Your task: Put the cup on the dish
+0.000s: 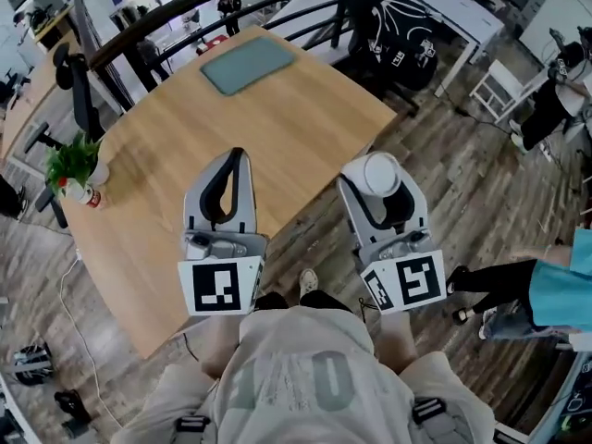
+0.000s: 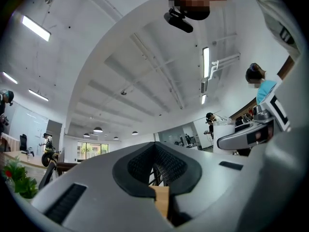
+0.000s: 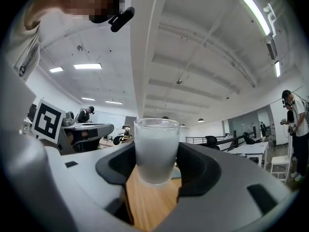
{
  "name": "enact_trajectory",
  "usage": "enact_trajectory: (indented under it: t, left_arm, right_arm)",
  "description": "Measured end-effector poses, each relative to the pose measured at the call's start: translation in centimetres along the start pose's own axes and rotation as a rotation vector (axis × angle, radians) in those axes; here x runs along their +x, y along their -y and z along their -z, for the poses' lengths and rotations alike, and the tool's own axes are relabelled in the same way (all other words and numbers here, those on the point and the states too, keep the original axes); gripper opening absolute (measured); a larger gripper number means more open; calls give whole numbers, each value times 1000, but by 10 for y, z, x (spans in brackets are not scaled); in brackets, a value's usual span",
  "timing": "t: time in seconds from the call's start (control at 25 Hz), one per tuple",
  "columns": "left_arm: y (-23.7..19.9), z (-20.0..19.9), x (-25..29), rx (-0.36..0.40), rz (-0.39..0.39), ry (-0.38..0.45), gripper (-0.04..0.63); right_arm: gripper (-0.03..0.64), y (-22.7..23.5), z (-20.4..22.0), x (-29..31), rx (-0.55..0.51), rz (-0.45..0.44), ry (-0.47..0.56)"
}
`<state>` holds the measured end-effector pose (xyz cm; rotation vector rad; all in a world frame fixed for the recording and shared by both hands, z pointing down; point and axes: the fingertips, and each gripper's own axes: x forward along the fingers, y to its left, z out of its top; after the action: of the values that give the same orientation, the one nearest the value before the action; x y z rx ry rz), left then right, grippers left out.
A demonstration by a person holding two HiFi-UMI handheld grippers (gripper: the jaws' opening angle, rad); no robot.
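Head view: my right tongs [image 1: 381,183] are clamped on the cup [image 3: 155,149], which stands upright between them. My left tongs [image 1: 236,158] are closed together with nothing in them. The dish [image 1: 248,63] lies on the worktop [image 1: 277,137], well ahead of both tongs.
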<state>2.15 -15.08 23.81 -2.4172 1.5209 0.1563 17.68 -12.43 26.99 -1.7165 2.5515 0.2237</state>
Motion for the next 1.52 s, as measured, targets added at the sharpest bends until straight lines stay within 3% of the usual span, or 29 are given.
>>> enact_trajectory:
  t: [0.32, 0.52, 0.84, 1.0, 1.4, 1.52]
  left_arm:
    - [-9, 6, 48, 0, -78, -38, 9]
    - [-24, 5, 84, 21, -95, 0, 9]
    - [-62, 33, 129, 20, -126, -45, 9]
    - [-87, 61, 164, 41, -126, -74, 9]
    - [-170, 158, 272, -62, -178, -128, 9]
    - [-192, 196, 306, -76, -191, -154, 9]
  right_arm:
    - [265, 27, -4, 54, 2, -104, 37]
    - [265, 42, 0, 90, -4, -112, 45]
    - [265, 52, 15, 161, -20, -160, 7]
    - [265, 58, 36, 220, -2, -189, -34]
    - [265, 86, 130, 427, 170, -237, -142]
    - [265, 98, 162, 495, 163, -219, -164]
